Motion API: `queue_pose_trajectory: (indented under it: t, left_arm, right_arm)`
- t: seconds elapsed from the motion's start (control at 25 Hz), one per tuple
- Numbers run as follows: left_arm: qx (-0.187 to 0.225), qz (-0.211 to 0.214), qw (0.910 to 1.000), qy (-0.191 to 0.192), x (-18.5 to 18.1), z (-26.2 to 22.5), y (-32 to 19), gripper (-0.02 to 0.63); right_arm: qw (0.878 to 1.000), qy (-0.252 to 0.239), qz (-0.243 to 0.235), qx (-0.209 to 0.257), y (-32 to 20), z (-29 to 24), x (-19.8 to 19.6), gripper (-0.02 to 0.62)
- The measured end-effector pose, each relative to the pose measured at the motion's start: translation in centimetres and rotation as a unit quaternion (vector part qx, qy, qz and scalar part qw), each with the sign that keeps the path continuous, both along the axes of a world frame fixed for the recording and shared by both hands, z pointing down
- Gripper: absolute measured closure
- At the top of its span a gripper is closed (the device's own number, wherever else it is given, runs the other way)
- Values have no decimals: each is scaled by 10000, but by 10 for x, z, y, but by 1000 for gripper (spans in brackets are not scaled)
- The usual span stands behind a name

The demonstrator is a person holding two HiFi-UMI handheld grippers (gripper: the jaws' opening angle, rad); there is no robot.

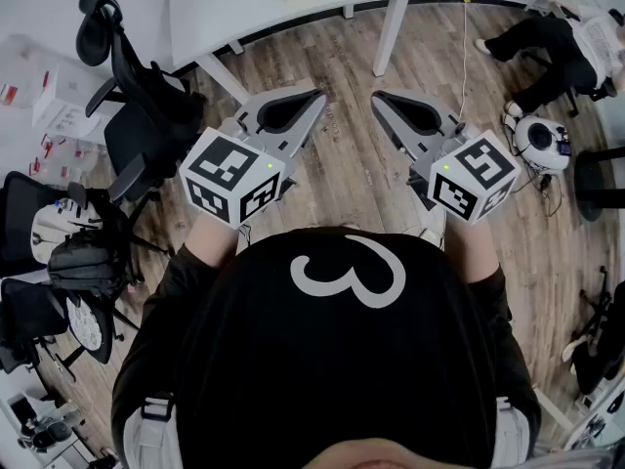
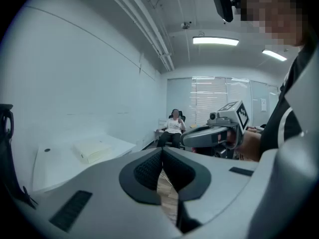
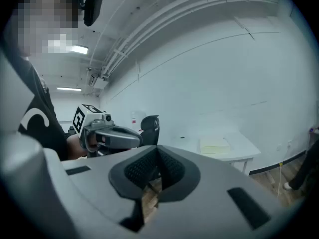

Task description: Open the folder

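left gripper and right gripper: both closed, empty, above wood-plank floor. pale yellow flat paper folder: flat on white bench, well apart from both. probably light, thin, floppy, slick; best pinched at the cover's free edge.
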State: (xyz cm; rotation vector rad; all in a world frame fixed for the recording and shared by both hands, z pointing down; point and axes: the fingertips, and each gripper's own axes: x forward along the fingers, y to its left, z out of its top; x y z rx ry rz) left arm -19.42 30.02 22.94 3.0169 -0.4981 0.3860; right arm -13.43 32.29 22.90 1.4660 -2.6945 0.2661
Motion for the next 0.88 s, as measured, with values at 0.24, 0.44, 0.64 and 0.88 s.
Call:
queue_pose_trajectory:
  t: [0.24, 0.44, 0.64, 0.88]
  left_arm:
    - [182, 92, 9998, -9, 10, -4, 34, 589]
    - [192, 79, 9998, 62, 14, -11, 50, 589]
    - [209, 56, 9996, 195, 18, -19, 59, 589]
    - [214, 111, 9996, 145, 30, -14, 56, 589]
  right_arm:
    - [9998, -12, -180, 34, 25, 1, 2, 571]
    - [9990, -68, -431, 23, 41, 0, 1, 572]
    - [9983, 31, -575, -82, 51, 2, -1, 571]
    - [9984, -90, -544, -127, 52, 11, 12, 571]
